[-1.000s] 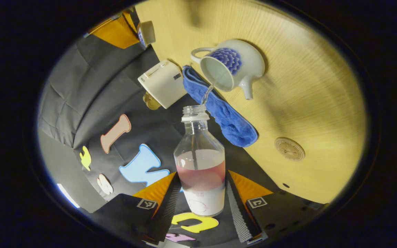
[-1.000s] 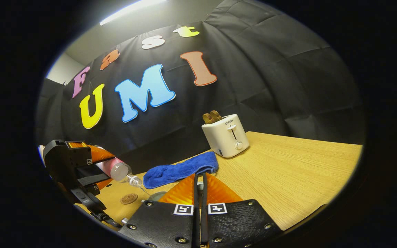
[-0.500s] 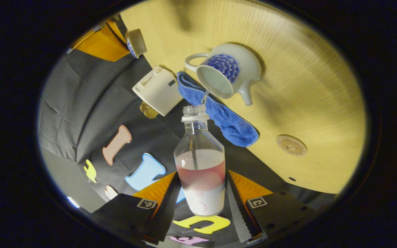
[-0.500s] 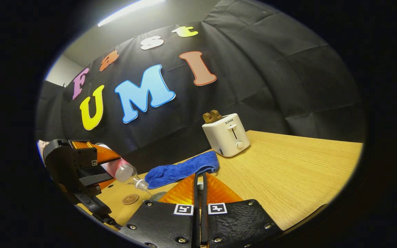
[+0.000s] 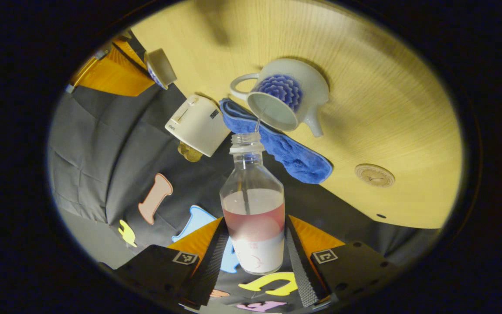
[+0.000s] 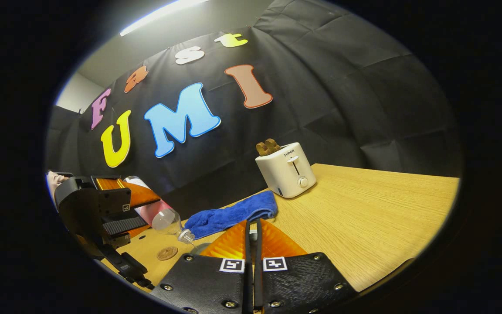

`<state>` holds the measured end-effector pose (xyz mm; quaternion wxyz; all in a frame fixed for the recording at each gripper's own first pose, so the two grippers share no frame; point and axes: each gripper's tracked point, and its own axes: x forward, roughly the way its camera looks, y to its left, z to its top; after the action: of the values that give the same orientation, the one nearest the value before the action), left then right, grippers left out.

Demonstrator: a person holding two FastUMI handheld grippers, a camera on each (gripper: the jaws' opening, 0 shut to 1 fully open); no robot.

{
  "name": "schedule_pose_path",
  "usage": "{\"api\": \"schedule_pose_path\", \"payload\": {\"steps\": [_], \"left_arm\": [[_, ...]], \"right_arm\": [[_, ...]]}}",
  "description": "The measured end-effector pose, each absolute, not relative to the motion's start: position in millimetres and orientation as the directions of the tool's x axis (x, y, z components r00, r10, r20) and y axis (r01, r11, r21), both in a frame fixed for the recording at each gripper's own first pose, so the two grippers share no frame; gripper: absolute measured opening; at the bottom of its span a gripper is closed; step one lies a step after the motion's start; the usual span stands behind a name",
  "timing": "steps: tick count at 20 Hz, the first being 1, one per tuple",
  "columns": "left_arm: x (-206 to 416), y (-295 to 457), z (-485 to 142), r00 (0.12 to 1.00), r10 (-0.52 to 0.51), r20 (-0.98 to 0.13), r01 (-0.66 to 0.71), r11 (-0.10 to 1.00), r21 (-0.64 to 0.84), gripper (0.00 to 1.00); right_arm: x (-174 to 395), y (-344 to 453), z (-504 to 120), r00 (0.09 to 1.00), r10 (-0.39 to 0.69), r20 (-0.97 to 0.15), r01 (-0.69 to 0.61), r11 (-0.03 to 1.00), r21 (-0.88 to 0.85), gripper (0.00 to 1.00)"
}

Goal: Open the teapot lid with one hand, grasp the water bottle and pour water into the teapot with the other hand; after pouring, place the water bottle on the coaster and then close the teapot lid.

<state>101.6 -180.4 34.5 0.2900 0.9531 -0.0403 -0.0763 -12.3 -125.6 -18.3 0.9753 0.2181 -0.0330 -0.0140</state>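
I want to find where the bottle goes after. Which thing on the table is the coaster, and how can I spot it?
Look at the wooden table. Past the end of the blue cloth, away from the white toaster, lies the coaster. It is a small, flat, round tan disc with nothing on it, far lower than the teapot.

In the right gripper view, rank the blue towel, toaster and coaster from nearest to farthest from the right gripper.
From the right gripper:
1. Blue towel, just beyond the fingertips, slightly left.
2. Coaster, low on the table to the left; close to the towel's range, so this placing is tentative.
3. Toaster, farthest, by the back wall.
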Motion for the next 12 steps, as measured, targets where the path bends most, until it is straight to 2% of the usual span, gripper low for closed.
{"api": "schedule_pose_path", "payload": {"steps": [8, 12], "left_arm": [[101, -186, 30, 0.982, -0.129, -0.135, -0.035, -0.839, 0.542, 0.87], [102, -175, 29, 0.978, -0.123, -0.17, 0.019, -0.755, 0.655, 0.87]], "right_arm": [[-13, -128, -18, 0.997, -0.042, 0.062, 0.012, 0.903, 0.43, 0.01], [-14, -130, -18, 0.997, -0.047, 0.064, 0.015, 0.903, 0.428, 0.01]]}}
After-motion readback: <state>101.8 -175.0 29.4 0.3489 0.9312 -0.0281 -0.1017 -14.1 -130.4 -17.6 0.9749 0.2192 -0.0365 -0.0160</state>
